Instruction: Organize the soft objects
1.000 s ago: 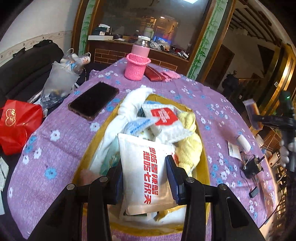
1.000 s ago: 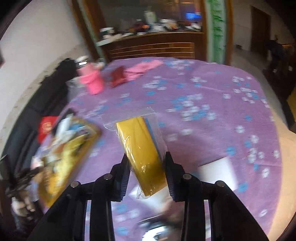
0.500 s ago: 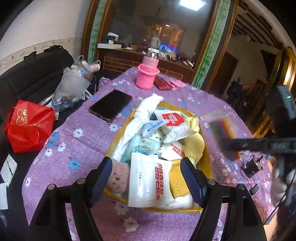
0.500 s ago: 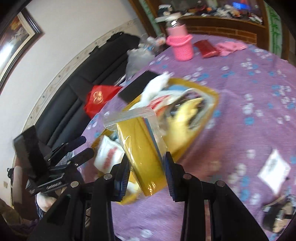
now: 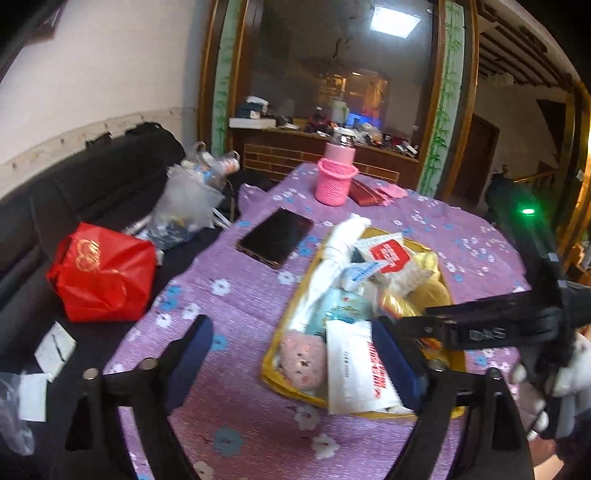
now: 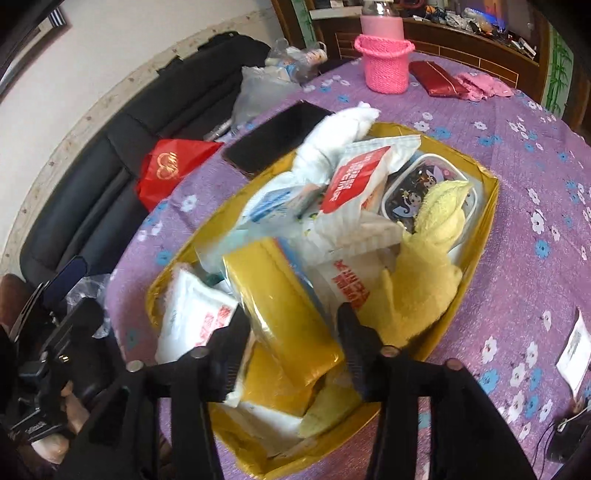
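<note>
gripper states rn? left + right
Left gripper: jaws open wide, just been opening, nothing between them.
Right gripper: jaws just been opening, gold packet between them, lying in the yellow box.

White plastered wall (image 5: 110, 62), black leather sofa (image 5: 74, 184) along it, worktop under a purple flowered cloth (image 5: 240, 295), glazed partition (image 5: 332, 74) framed in wood with green bamboo-painted strips (image 5: 441, 122), cluttered wooden counter (image 5: 295, 147) behind, square ceiling light (image 5: 397, 20), dark wooden door (image 5: 476, 158).

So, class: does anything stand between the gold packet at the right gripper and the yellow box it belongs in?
Nothing visible does. The gold packet already lies in the yellow box on other packets, between the right gripper's just-opened jaws.
</note>
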The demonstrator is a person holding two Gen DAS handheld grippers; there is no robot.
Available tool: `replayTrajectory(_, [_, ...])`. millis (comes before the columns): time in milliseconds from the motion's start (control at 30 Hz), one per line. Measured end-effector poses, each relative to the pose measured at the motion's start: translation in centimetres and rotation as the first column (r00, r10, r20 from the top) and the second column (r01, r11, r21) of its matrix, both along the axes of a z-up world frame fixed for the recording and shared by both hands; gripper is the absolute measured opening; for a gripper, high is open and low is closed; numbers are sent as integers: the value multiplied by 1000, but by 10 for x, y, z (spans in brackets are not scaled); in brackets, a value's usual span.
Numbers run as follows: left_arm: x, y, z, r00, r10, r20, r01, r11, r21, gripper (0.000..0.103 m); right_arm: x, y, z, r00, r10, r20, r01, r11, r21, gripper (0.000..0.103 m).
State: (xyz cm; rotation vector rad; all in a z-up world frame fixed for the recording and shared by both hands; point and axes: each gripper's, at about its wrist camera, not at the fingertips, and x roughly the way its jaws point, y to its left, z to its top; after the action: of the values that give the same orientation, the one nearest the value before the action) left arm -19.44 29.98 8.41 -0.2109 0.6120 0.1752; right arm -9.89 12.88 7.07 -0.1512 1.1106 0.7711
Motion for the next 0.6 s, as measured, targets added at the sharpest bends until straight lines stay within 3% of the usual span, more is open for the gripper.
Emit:
replayTrajectory(33, [-1, -1, 0, 1000, 14, 6, -14, 1000, 19, 95, -4, -4, 4, 1000, -5, 17, 5, 1000, 15, 61])
replayTrajectory(233, [1, -8, 2, 998, 66, 9, -66, 993, 102, 96, -28, -40, 28, 990, -52, 130, 39, 994, 99, 73])
replayTrajectory(600, [7, -38, 4, 993, 114, -30, -105, 974, 201, 98, -60, -79, 27, 965, -97, 242, 77, 993, 92, 76])
